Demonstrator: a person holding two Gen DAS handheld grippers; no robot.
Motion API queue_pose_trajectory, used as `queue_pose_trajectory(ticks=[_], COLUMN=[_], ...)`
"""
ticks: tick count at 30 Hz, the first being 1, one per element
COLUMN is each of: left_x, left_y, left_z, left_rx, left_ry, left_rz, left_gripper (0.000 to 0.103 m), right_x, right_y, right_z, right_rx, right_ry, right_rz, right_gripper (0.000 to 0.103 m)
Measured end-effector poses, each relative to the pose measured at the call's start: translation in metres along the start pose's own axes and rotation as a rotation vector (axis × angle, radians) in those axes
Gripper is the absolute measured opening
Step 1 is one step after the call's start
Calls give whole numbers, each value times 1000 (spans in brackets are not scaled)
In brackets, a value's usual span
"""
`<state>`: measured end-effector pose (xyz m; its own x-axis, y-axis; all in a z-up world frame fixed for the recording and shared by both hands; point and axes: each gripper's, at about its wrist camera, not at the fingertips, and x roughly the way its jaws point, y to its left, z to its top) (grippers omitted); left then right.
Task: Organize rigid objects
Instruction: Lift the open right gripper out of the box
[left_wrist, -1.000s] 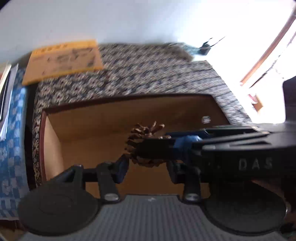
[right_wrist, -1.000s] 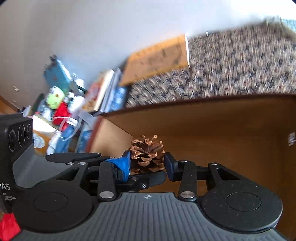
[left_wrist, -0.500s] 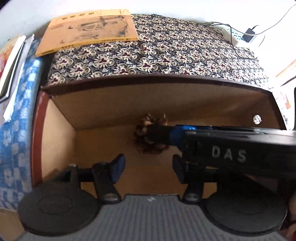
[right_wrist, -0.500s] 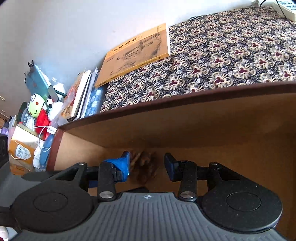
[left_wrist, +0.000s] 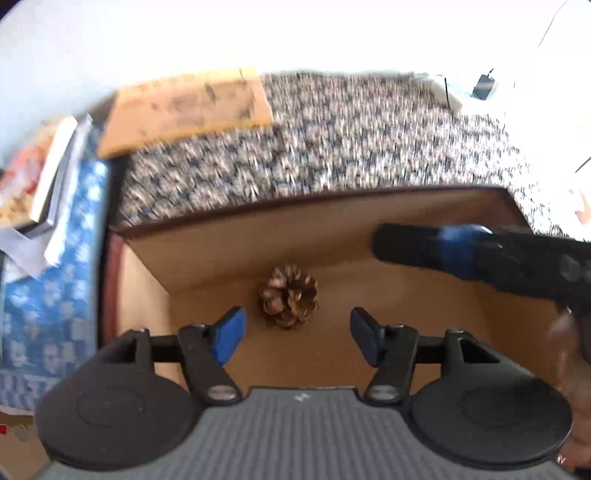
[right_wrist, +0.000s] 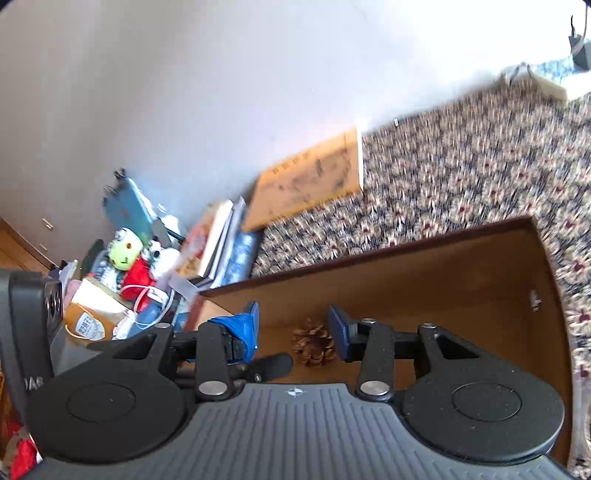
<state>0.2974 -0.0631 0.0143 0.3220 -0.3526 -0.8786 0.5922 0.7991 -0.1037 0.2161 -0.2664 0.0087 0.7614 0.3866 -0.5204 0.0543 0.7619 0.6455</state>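
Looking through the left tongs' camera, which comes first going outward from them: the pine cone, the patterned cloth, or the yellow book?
1. Pine cone, just ahead of the left tongs, inside the box.
2. Patterned cloth, beyond the box's far wall.
3. Yellow book, far left, on the cloth.

The patterned cloth (left_wrist: 369, 140) and the yellow book (left_wrist: 184, 107) are smeared by motion blur, so the book's print cannot be read. The right gripper (left_wrist: 384, 242) is cut off by the picture's right edge. A hand (left_wrist: 567, 354) beside it is only partly seen.
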Motion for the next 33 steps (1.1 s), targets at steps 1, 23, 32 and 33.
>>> queue_pose_trajectory(ticks=[1, 23, 32, 33], left_x=[-9, -103, -117, -118], left_y=[-3, -67, -93, -95], left_z=[-1, -74, -110, -113], left_rx=[-4, -125, -156, -159], left_ry=[-23, -151, -153, -154], left_rz=[10, 274, 349, 356], left_gripper=[62, 67, 68, 68], right_x=[-8, -104, -127, -128], right_y=[2, 13, 10, 9], right_z=[-1, -61, -85, -87], right_rx=[-10, -141, -193, -196], right_ry=[-12, -42, -41, -39], right_rz=[5, 108, 129, 131], right_gripper=[26, 26, 27, 27])
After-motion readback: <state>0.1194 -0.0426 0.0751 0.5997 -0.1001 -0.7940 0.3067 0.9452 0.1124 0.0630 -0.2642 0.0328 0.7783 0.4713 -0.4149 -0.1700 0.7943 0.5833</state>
